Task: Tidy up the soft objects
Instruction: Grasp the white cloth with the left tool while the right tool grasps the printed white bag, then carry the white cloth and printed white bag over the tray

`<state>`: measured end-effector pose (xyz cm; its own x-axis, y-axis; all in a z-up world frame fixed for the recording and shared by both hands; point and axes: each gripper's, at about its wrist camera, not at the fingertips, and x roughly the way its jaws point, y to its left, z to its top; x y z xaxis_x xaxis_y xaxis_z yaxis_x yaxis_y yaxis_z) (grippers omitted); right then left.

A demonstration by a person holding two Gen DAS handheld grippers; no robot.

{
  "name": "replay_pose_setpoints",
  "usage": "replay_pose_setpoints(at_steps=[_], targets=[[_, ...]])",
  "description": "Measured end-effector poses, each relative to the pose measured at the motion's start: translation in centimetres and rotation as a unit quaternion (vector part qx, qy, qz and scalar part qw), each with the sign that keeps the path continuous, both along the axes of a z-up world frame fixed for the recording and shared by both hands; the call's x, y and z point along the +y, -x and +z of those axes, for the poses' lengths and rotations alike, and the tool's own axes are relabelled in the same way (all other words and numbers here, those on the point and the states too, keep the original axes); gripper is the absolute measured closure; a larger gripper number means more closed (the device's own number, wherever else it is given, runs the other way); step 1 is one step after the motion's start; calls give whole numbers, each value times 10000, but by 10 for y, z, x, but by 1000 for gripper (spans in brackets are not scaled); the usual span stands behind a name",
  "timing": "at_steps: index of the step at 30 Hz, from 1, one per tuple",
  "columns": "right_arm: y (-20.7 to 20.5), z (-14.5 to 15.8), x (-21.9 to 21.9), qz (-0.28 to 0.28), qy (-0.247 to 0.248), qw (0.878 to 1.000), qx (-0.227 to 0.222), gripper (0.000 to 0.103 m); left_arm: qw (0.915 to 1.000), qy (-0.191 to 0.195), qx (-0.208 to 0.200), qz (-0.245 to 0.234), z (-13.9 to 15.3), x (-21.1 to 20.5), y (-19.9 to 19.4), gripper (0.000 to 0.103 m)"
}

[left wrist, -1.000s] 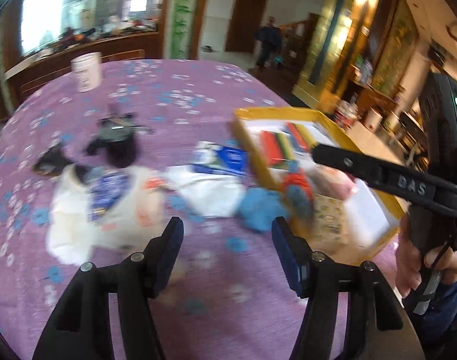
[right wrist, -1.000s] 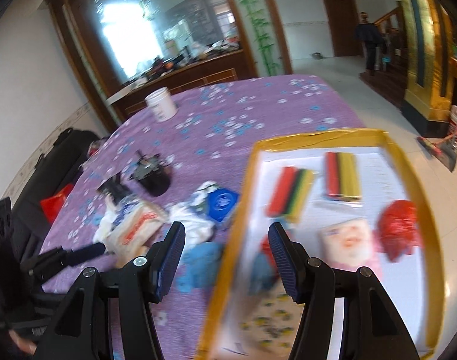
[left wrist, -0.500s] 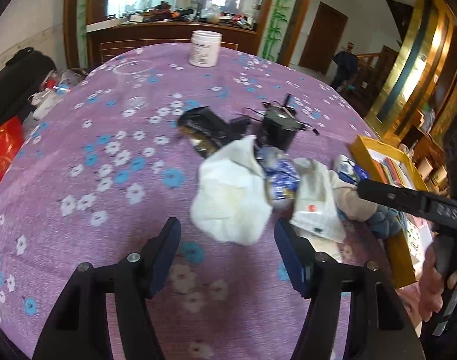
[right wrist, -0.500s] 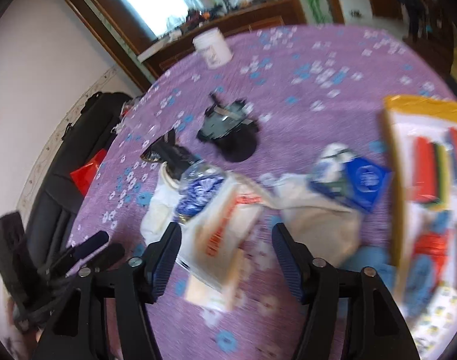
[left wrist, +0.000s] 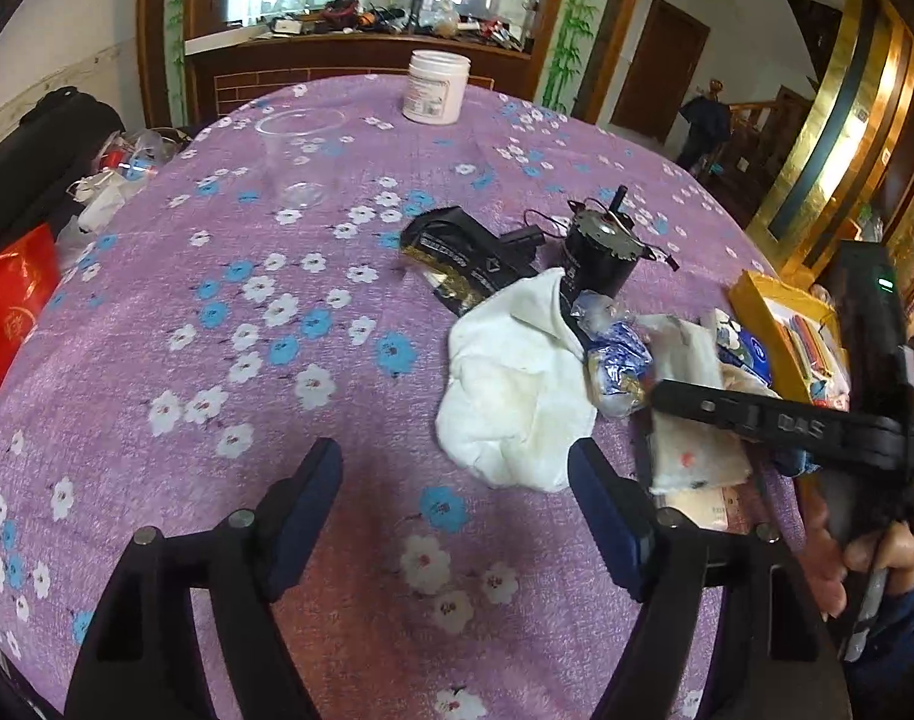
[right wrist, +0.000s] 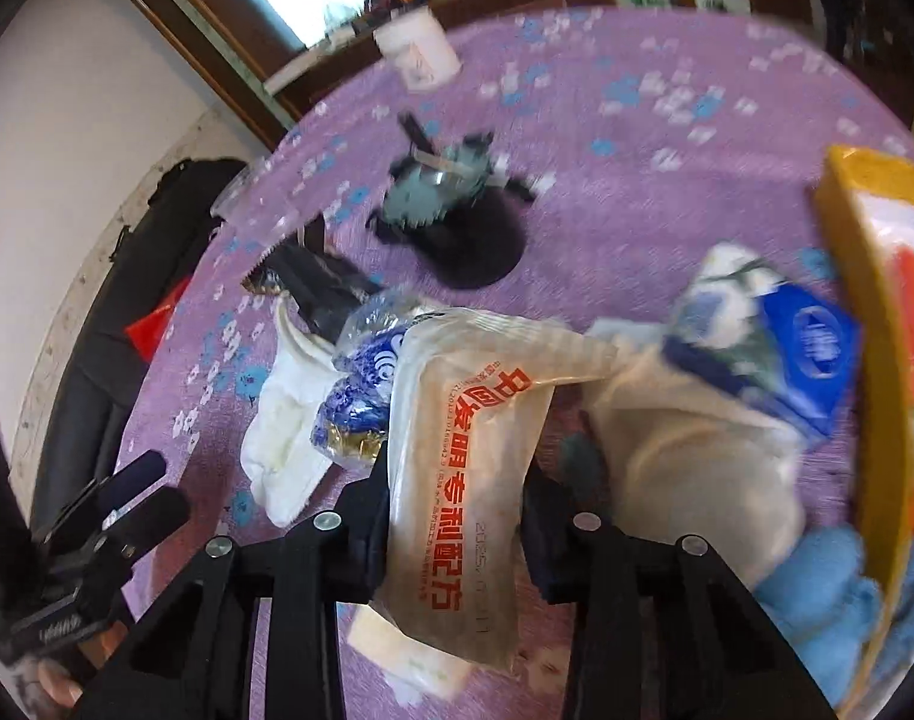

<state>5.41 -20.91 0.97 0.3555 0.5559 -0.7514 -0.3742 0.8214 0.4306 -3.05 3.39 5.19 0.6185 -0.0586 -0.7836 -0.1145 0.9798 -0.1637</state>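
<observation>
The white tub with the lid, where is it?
The white tub stands at the table's far edge in the left wrist view, beyond the clear plastic cup and the black motor.

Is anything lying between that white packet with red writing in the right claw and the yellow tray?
Yes. Between the packet, clamped in the right gripper, and the yellow tray lie a cream cloth, a blue-and-white tissue pack and a fuzzy blue thing.
</observation>
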Motion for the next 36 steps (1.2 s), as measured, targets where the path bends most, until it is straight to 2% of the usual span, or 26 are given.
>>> replay_pose_setpoints(at_steps=[5, 12, 14, 15, 16, 17, 18, 19, 20, 27, 32, 36], targets=[[22, 23, -27, -99, -299, 9984, -470, 64, 9993, -122, 336, -140, -12, -13, -27, 23], [39, 31, -42, 9, -519, 9968, -607, 64, 9943, -611, 837, -262, -38, -36, -65, 23], [41, 32, -42, 31, -553, 9966, -618, 64, 9945, -644, 791, -253, -43, -38, -70, 23], [42, 32, -42, 45, -574, 9964, -624, 64, 9939, -725, 814, -190, -46, -38, -73, 28], [43, 32, -43, 56, -587, 9962, -637, 64, 9940, -746, 782, -139, -47, -37, -74, 39], [44, 33, -43, 65, -593, 9961, -653, 64, 9947, -725, 726, -109, -45, -35, -72, 52], [46, 33, -44, 72, -602, 9960, -659, 64, 9949, -721, 696, -96, -43, -34, -71, 71], [46, 33, -44, 77, -614, 9959, -660, 64, 9954, -642, 708, -115, -42, -33, -70, 82], [48, 33, -43, 91, -623, 9958, -670, 64, 9960, -555, 691, -83, -40, -31, -66, 85], [60, 32, -35, 252, -456, 9952, -831, 64, 9995, -87, 260, -133, -13, -23, -19, 86], [65, 31, -28, 356, -382, 9945, -907, 64, 9993, -83, -51, -352, 7, -37, -1, 86], [65, 33, -31, 297, -349, 9944, -956, 64, 9987, -99, -75, -491, 10, -48, -1, 86]])
